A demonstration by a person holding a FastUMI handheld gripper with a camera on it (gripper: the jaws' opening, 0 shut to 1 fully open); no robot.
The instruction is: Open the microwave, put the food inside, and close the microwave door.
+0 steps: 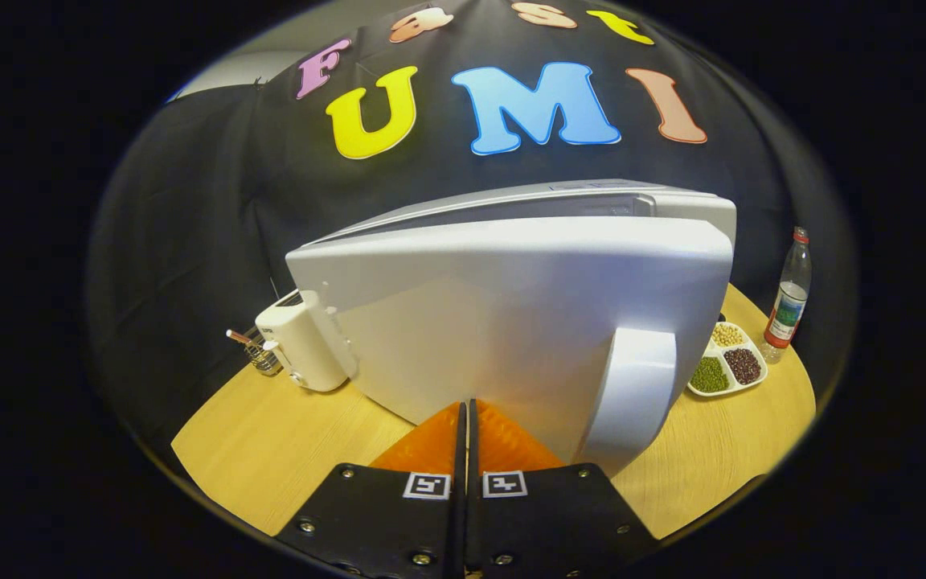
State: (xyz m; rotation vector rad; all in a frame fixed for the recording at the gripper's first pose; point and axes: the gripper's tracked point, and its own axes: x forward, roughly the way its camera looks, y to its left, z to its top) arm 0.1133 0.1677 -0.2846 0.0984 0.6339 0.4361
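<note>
The gripper [467, 410] has its two fingers [431, 442] pressed together with only a thin dark slit between them — clenched, with nothing held. The tips sit right against the lower part of the microwave door [511, 322], though whether they actually touch it cannot be told.

The microwave [559, 201] stands just ahead of the fingers, at twelve o'clock, on a light wooden table [270, 450]. Its white door faces the camera and fills the middle of the scene; the door looks slightly ajar, since the top of the body shows behind and above it as a separate grey-white band. A broad white handle [636, 386] runs down the door at about one o'clock from the fingertips, reaching almost to the tabletop.

At about ten o'clock from the fingers, beside the near left corner of the microwave, stands a small white appliance [302, 346], like a toaster. Just left of it is a small wire basket [258, 354] with a stick poking out.

At about two o'clock, past the handle, a white divided dish [727, 362] lies on the table — the food — with pale beans, dark beans and green beans in separate sections. Just beyond it, further right, a clear plastic bottle [788, 297] with a red cap stands upright near the table's edge.
</note>
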